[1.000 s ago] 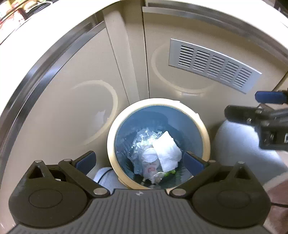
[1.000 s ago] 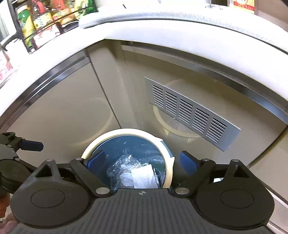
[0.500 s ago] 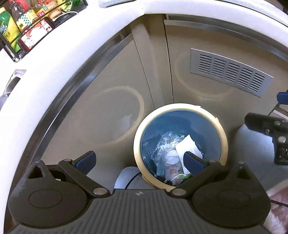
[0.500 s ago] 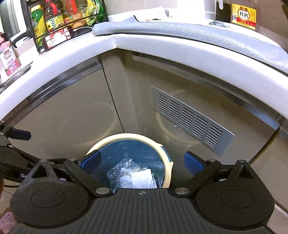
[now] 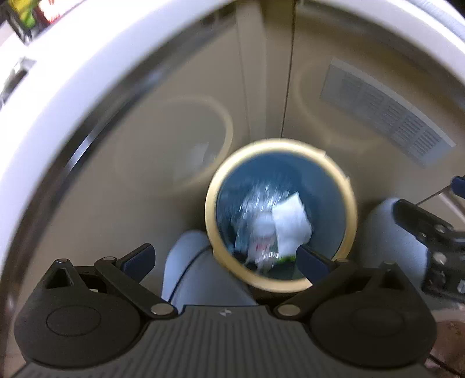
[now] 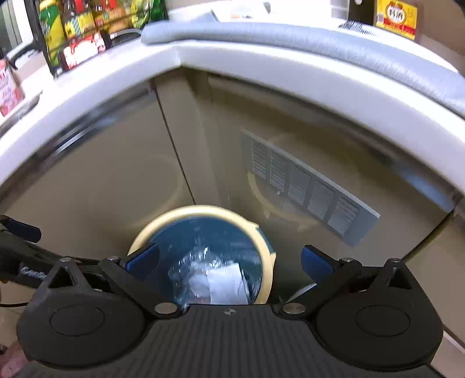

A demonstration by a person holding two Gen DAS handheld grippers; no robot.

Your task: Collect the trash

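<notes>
Your left gripper [image 5: 225,258] hangs over the bin [image 5: 209,200], fingers [image 5: 139,258] spread wide with nothing between them. Your right gripper [image 6: 229,261] is just the same: fingers [image 6: 315,261] well apart, nothing held, pointed down over the same bin [image 6: 263,232]. From the left wrist view your right gripper [image 5: 430,232] shows at the right edge, off to the side of the bin; from the right wrist view your left gripper [image 6: 20,247] pokes in at the left edge.

The trash sits inside the bin, down against its blue lining. There's a white sheet of paper [image 5: 290,226] lying on top, touching crumpled clear plastic [image 5: 258,200] beside it, and a whitish item with red print [image 5: 261,232] that's too blurred to name. The right wrist view shows the same paper [image 6: 226,282] and plastic [image 6: 191,264] low in the bin.

The bin stands on the floor in the corner where two beige cupboard doors [image 6: 96,180] meet, just below a grey vent grille [image 6: 305,189]. Above runs the white edge of the desk [image 6: 261,69], with a grey mat [image 6: 319,40] on top, a rack of bottles and packets [image 6: 81,32] at the left and a yellow box [image 6: 396,17] at the far right.
</notes>
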